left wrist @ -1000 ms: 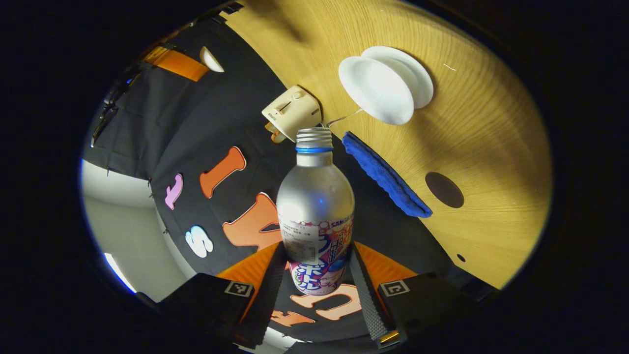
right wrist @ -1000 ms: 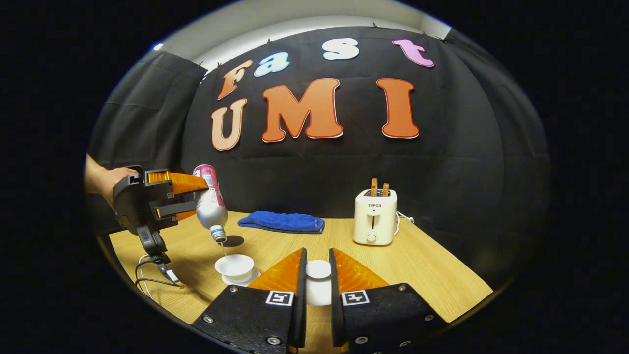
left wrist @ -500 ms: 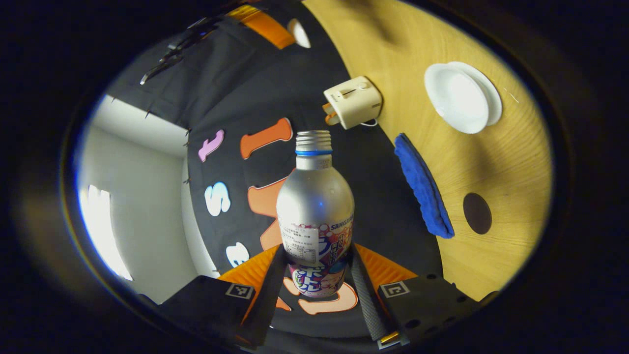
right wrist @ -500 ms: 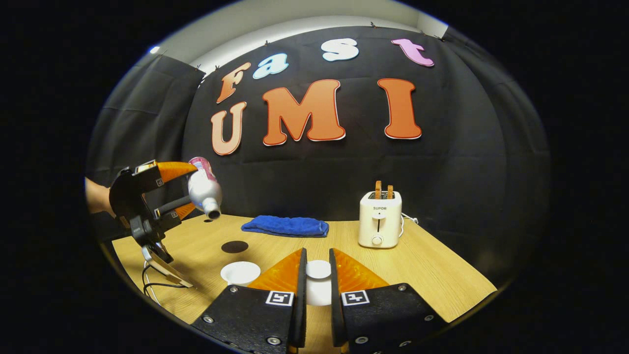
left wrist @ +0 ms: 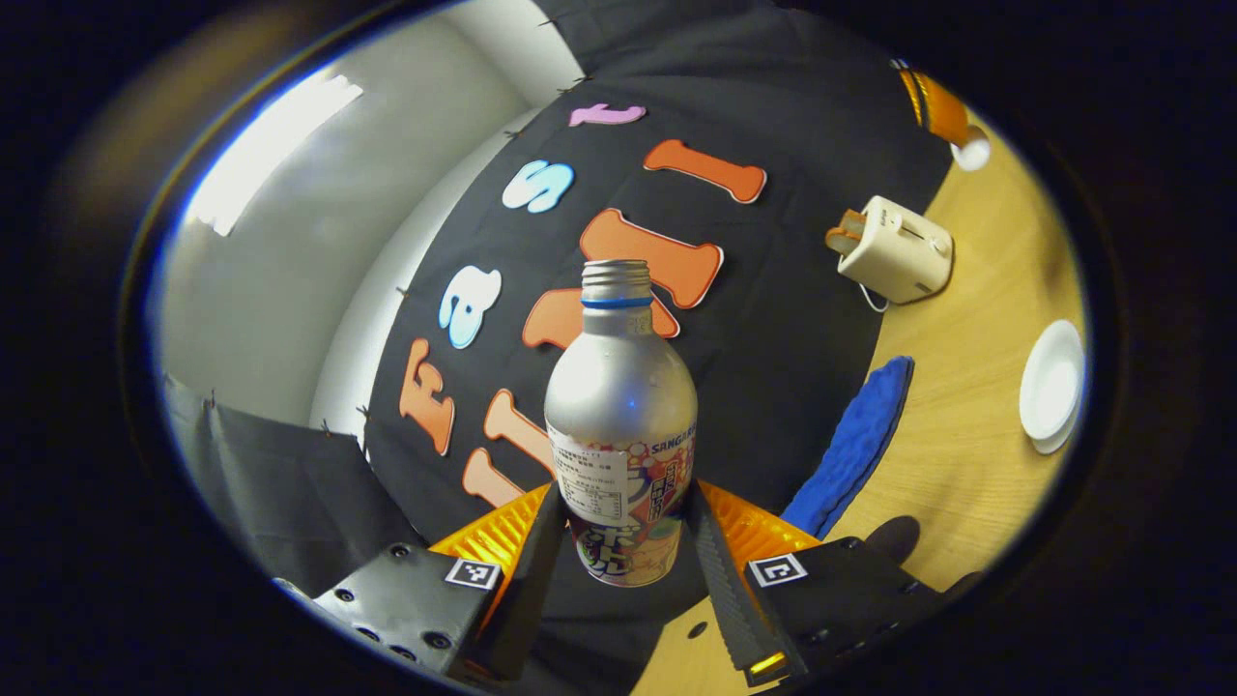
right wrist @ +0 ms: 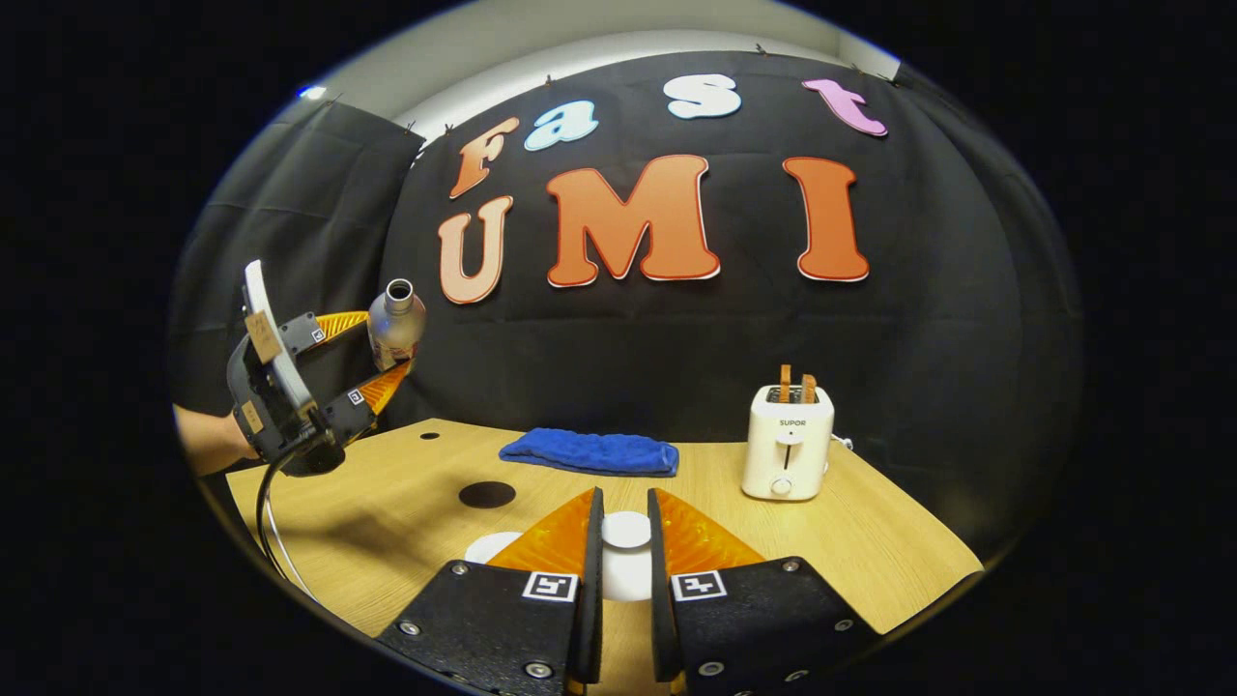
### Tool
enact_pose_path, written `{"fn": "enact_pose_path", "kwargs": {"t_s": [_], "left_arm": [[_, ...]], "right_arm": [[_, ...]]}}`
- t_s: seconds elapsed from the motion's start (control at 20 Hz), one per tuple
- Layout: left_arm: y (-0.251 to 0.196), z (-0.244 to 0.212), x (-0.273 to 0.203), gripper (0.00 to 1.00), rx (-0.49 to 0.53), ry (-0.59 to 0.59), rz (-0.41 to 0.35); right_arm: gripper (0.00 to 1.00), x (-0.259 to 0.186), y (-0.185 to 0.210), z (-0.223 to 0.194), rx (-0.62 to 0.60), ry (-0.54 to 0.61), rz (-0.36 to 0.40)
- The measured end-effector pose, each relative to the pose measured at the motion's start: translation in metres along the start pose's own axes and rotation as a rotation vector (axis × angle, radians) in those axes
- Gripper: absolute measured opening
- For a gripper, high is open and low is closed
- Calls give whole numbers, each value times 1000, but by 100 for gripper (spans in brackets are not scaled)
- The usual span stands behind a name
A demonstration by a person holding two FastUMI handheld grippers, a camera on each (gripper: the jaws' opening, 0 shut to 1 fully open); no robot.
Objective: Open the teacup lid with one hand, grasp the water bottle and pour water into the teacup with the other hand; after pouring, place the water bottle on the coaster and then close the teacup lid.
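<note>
The left gripper [right wrist: 382, 353] is clamping the bottle [right wrist: 394, 324] by its lower body, holding it in the air over the counter's [right wrist: 870, 541] left side, well above the dark coaster [right wrist: 486, 494]. In the right gripper view the bottle is standing nearly upright, long axis close to vertical, open mouth pointing up and slightly toward the camera. The right gripper [right wrist: 619, 556] is pinching the white lid [right wrist: 626, 530] in a narrow grip, near the cup [right wrist: 493, 547] that is peeking out beside its fingers. Pouring is probably over, so the step in hand looks like setting the bottle down: keeping it vertical, centring its base over the coaster, lowering slowly, and releasing only once it is resting flat.
</note>
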State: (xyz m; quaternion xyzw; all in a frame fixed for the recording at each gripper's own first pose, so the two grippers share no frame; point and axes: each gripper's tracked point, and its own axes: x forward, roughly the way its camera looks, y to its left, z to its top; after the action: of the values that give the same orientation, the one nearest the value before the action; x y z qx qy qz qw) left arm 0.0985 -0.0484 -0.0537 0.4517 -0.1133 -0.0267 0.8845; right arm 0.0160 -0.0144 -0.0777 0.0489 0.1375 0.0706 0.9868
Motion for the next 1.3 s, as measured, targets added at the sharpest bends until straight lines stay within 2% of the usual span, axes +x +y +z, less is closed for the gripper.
{"fn": "enact_pose_path", "kwargs": {"t_s": [0.15,0.2,0.25,0.5,0.65,0.7,0.75,1.0,1.05,1.3], "left_arm": [[1,-6,9,78,-201,27,30],[-3,-9,13,82,-270,43,18],[-9,-14,11,78,-345,76,-7],[-54,-56,24,78,-615,213,-79],[-94,-68,40,78,-775,293,-154],[-101,-74,44,73,-819,315,-165],[-106,-77,47,78,-861,332,-177],[-133,-101,55,78,-987,439,-210],[-137,-104,54,74,-1003,459,-215],[-159,-116,51,74,-1040,520,-250]], "right_arm": [[21,10,13,1,-14,3,15],[21,14,17,1,-16,8,23],[21,17,20,1,-18,11,28],[22,32,31,-7,-46,36,37],[22,41,36,-13,-47,54,33],[21,42,38,-14,-44,59,40],[21,45,40,-15,-40,61,44],[21,53,46,-23,-29,78,69],[21,55,47,-25,-30,84,73],[21,62,52,-31,-12,109,79]]}}
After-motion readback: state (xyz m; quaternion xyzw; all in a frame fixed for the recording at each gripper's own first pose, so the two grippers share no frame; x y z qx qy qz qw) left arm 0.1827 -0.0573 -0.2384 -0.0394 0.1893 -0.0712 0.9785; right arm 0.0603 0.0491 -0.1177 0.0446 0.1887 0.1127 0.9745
